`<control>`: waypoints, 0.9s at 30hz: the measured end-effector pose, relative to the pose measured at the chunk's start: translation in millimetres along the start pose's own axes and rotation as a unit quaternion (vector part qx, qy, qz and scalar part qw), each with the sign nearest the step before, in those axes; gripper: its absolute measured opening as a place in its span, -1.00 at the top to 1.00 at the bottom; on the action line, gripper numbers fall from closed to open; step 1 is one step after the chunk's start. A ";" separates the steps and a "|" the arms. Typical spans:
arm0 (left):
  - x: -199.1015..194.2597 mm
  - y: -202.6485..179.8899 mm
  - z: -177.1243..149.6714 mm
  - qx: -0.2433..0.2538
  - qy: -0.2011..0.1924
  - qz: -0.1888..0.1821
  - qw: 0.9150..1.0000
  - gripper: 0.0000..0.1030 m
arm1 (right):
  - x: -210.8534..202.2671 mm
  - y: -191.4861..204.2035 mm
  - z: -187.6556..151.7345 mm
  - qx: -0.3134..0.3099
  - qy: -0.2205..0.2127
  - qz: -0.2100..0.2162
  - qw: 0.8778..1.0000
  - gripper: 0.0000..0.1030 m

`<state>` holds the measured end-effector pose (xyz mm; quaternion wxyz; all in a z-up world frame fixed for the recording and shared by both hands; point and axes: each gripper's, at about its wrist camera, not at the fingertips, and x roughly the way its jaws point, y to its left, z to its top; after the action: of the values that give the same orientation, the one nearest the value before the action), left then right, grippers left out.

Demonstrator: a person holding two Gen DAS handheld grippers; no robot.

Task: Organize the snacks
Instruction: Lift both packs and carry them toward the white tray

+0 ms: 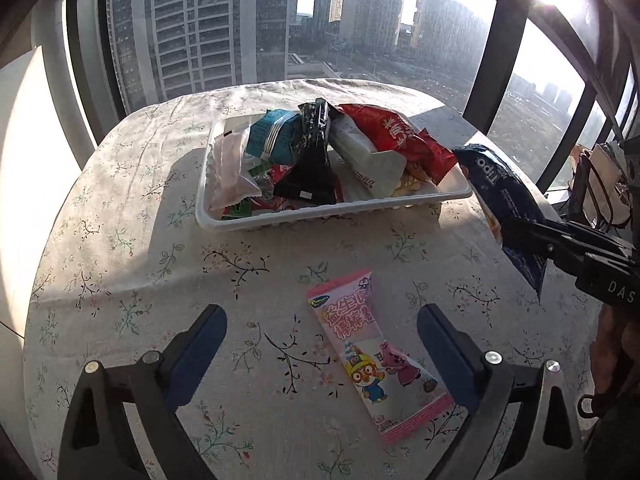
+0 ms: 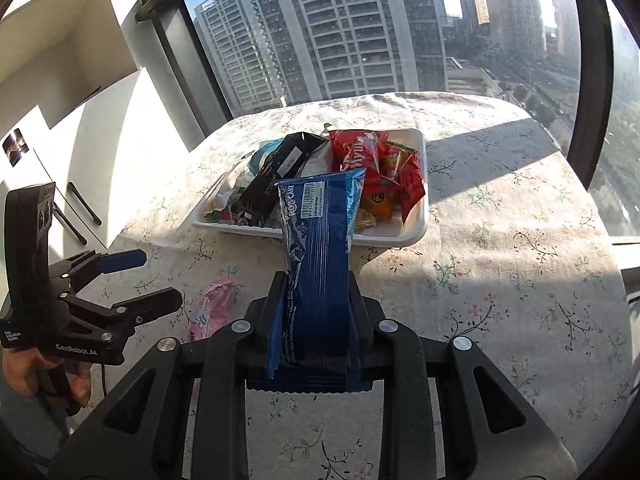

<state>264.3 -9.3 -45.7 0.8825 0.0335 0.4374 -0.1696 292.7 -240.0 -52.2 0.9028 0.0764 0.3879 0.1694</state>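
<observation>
A white tray [image 1: 320, 212] [image 2: 400, 236] holding several snack packets sits on the floral tablecloth near the window. A pink cartoon-printed packet [image 1: 372, 352] [image 2: 216, 300] lies flat on the cloth in front of the tray. My left gripper [image 1: 322, 312] [image 2: 148, 280] hovers over it, open wide; the packet lies between the fingers and toward the right one, with neither pad pressing it. My right gripper [image 2: 316, 280] [image 1: 524, 228] is shut on a dark blue roll-cake packet [image 2: 316, 240] [image 1: 500, 196], held lifted just right of the tray's near corner.
The table [image 1: 120, 240] has rounded edges and stands against tall windows. A wire basket with bags [image 1: 600, 184] stands off the table's right side. White cabinets [image 2: 60, 80] stand to the left. A hand [image 2: 24, 368] holds the left gripper's handle.
</observation>
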 end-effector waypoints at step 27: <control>-28.1 21.2 23.6 -0.023 -0.050 -0.026 0.998 0.48 | -35.6 -6.5 -19.3 0.015 -0.033 0.024 0.999 0.53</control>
<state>273.5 13.3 -11.1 0.8989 -0.0070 0.3977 -0.1836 257.4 -258.9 -43.2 0.9096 0.1051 0.3581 0.1824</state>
